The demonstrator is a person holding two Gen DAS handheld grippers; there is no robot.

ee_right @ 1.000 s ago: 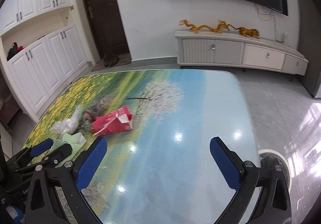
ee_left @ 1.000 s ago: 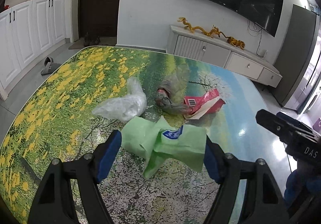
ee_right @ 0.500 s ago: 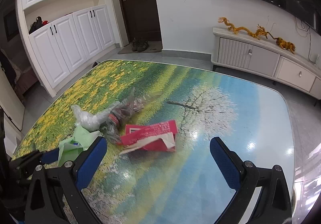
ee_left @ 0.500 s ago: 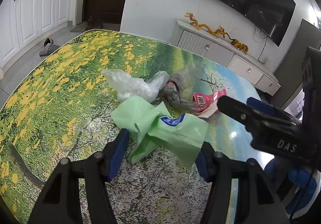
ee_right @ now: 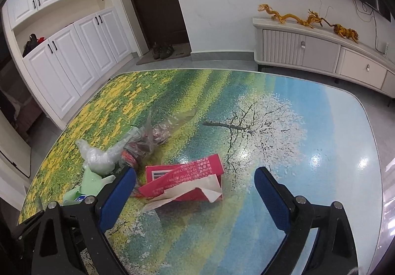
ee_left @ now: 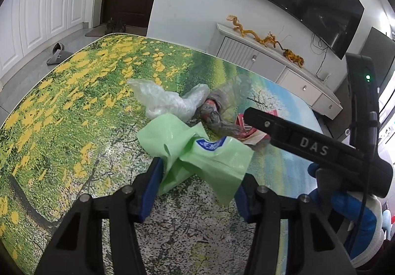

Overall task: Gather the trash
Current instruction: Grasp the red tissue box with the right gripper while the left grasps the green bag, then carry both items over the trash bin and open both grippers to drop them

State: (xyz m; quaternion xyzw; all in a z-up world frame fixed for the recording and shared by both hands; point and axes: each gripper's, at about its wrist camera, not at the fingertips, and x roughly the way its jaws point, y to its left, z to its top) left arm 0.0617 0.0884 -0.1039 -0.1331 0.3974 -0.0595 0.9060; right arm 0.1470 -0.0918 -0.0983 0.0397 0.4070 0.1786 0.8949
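Note:
My left gripper (ee_left: 197, 185) has its jaws partly closed around the near edge of a light green plastic bag (ee_left: 190, 151) with a blue label, lying on the table. Behind it lie a crumpled clear plastic bag (ee_left: 167, 102), a grey wrapper bundle (ee_left: 217, 114) and a torn red carton (ee_left: 246, 127). My right gripper (ee_right: 195, 191) is open, its fingers on either side of the red carton (ee_right: 185, 178) just above the table. The clear bag (ee_right: 101, 159), the wrapper bundle (ee_right: 148, 137) and the green bag (ee_right: 86, 186) show at its left.
The table (ee_right: 296, 151) has a glossy landscape print and rounded edges. A white TV cabinet (ee_right: 321, 53) with gold dragon figures stands against the far wall under a TV. White cupboards (ee_right: 61, 58) and a dark door are at the left. A slipper (ee_left: 58, 53) lies on the floor.
My left gripper's jaws have narrowed around the green bag. My right gripper has swung left and forward over the red carton, and its body now crosses the left wrist view.

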